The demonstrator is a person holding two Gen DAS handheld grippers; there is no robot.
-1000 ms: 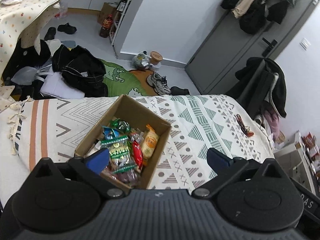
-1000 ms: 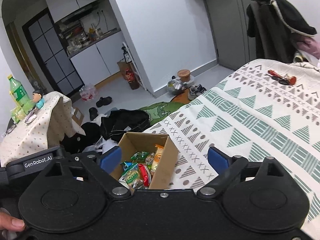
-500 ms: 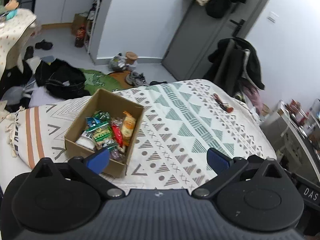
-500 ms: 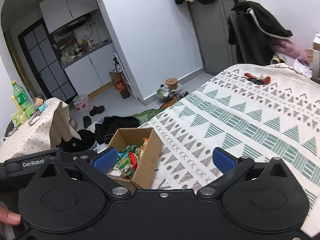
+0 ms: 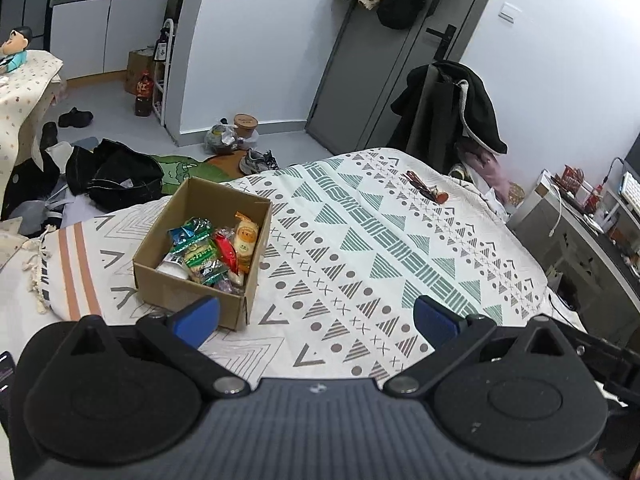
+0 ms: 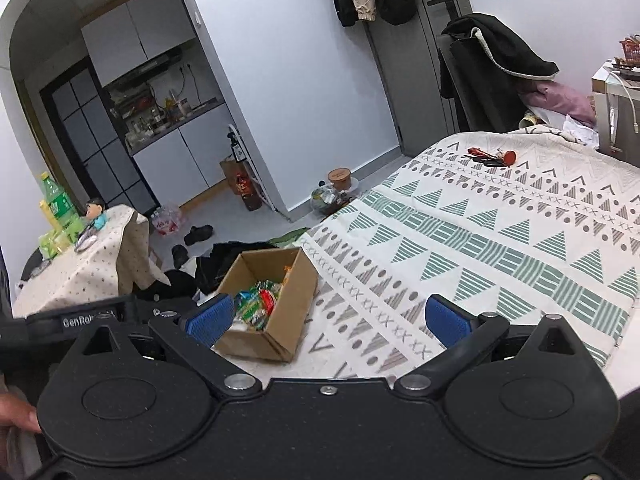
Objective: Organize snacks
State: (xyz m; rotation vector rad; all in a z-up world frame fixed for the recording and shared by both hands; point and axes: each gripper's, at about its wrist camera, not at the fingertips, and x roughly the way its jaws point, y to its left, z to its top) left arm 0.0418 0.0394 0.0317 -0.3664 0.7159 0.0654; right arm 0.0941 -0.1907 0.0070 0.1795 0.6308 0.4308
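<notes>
Since the frame a second before, both of my grippers had drawn back and up from the open brown cardboard box (image 5: 202, 254): it sat smaller in each view, and far more of the cream bedspread with teal and grey triangles (image 5: 380, 248) lay in sight to its right. My left gripper (image 5: 316, 316) hung above the cover with its blue-padded fingers (image 5: 197, 318) spread wide and nothing between them; my right gripper (image 6: 326, 318) was spread just as wide and empty too. The heap of bright snack packets (image 5: 212, 250), green, red and orange, lay inside the box, which rested near the bed's left edge.

In the left view one blue pad covered the box's near corner. From the right wrist, the other pad hid the near end of the box and I could see only a sliver of the snacks. A small red and black object (image 6: 490, 157) lay far up the bed; I could not make out what it was. Print on the wrappers was too small to read.
</notes>
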